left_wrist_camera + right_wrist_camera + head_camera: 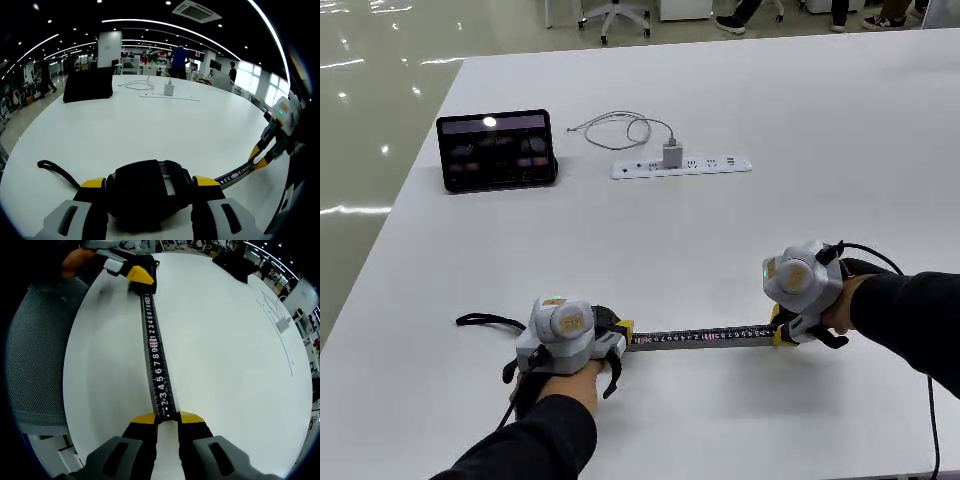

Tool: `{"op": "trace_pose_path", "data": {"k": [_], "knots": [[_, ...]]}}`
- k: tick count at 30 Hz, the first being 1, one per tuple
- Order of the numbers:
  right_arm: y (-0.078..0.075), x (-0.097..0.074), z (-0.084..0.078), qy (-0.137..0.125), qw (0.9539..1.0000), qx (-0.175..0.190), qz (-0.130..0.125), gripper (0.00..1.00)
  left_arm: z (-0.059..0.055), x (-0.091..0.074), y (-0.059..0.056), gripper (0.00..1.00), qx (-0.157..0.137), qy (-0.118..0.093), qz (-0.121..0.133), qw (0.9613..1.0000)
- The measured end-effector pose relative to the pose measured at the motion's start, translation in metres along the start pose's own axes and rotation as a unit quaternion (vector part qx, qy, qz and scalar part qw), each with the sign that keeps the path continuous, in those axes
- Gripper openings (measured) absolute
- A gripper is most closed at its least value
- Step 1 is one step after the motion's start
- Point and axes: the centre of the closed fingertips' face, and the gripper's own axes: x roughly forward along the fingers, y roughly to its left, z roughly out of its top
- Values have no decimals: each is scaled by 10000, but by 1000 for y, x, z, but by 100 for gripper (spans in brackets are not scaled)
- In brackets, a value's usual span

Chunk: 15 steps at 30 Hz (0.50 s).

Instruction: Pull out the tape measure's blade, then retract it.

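My left gripper is shut on the black tape measure case, which rests on the white table near its front edge. In the head view the case sits at the lower left, its black wrist strap trailing left. The dark blade with white numbers runs rightward from the case to my right gripper. In the right gripper view the yellow-tipped jaws are shut on the blade's end, and the blade stretches away to the left gripper.
A dark tablet stands at the back left of the table. A white power strip with a charger and coiled cable lies behind the middle. A grey mesh chair is beside the table's near edge.
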Motion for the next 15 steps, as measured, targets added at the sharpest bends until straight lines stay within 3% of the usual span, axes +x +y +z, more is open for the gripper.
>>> {"op": "trace_pose_path", "data": {"k": [15], "knots": [[0, 1, 9, -98, 9999, 78, 2, 11, 0, 0, 0, 64, -47, 12, -11, 10000]]}}
